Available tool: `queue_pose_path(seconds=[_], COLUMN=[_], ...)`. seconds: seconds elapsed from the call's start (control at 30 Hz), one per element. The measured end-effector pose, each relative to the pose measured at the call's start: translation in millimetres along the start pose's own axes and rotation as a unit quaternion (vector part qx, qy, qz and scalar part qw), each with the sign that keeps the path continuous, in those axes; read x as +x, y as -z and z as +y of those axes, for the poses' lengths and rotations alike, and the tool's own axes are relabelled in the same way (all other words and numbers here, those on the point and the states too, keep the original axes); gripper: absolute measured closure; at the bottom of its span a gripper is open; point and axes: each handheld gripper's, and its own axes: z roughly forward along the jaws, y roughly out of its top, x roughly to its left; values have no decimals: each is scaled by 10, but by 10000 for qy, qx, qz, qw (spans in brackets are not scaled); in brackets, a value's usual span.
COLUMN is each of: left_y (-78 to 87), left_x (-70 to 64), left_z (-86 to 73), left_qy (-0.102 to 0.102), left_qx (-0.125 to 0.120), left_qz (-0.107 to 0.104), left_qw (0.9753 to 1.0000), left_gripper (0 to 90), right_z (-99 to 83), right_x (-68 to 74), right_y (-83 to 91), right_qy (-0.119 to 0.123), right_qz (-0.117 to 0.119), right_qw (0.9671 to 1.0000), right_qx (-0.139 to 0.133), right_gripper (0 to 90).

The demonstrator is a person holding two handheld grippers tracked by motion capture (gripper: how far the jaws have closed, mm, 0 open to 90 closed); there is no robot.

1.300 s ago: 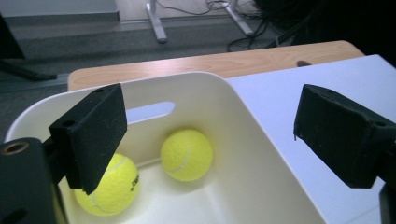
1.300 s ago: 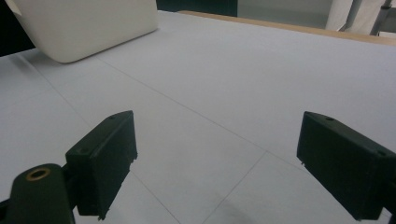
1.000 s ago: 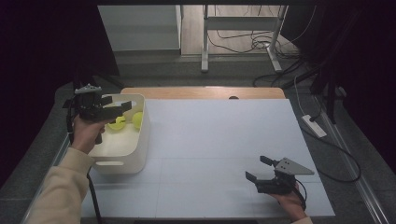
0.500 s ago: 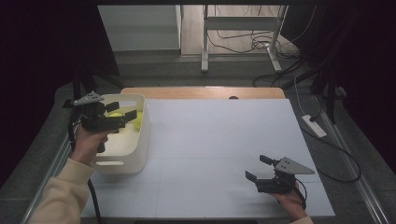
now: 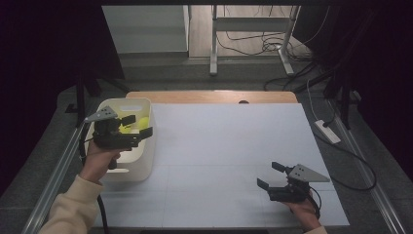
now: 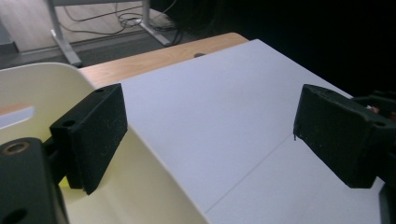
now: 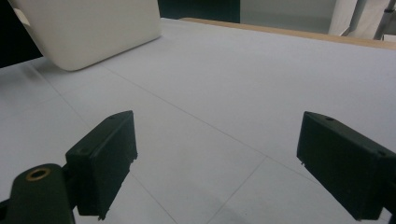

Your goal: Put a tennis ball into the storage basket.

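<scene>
Yellow balls [image 5: 136, 125] half-hidden behind left gripper [image 5: 137, 126] over bin [image 5: 141, 165]; jaws spread, empty.

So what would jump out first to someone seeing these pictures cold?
Probably the yellow balls in the white bin at the table's left edge, the one spot of bright colour. The left gripper hangs over the bin with jaws open and nothing between them. The right gripper, also open, sits low over the bare white table near the front right corner.
</scene>
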Motion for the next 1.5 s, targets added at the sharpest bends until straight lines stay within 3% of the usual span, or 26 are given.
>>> queue_pose_path(seconds=[0.27, 0.5, 0.8, 1.07, 1.37, 1.5], left_y=[-34, -20, -40, -91, -162, -264], left_x=[-192, -337, -571, -724, -730, -687], left_z=[-139, -273, -490, -701, -938, -1129], left_qy=[-234, -382, -643, -771, -820, -761], left_qx=[-30, -101, -103, -27, 97, 304], left_qz=[-339, -497, -896, -1093, -1080, -953], left_qw=[9991, 9980, 9938, 9910, 9907, 9921], left_gripper=[108, 108, 112, 115, 117, 117], right_z=[18, 26, 24, 21, 15, 9], right_x=[-3, 10, 20, 18, 25, 28], right_y=[16, 39, 52, 67, 73, 77], right_qy=[10, -10, -3, -9, -2, 12], right_qz=[-36, -69, -116, -125, -107, -82], right_qw=[10000, 10000, 9999, 9999, 9999, 10000], right_qx=[-18, -35, -27, -40, -41, -36], right_gripper=[119, 119, 119, 119, 119, 119])
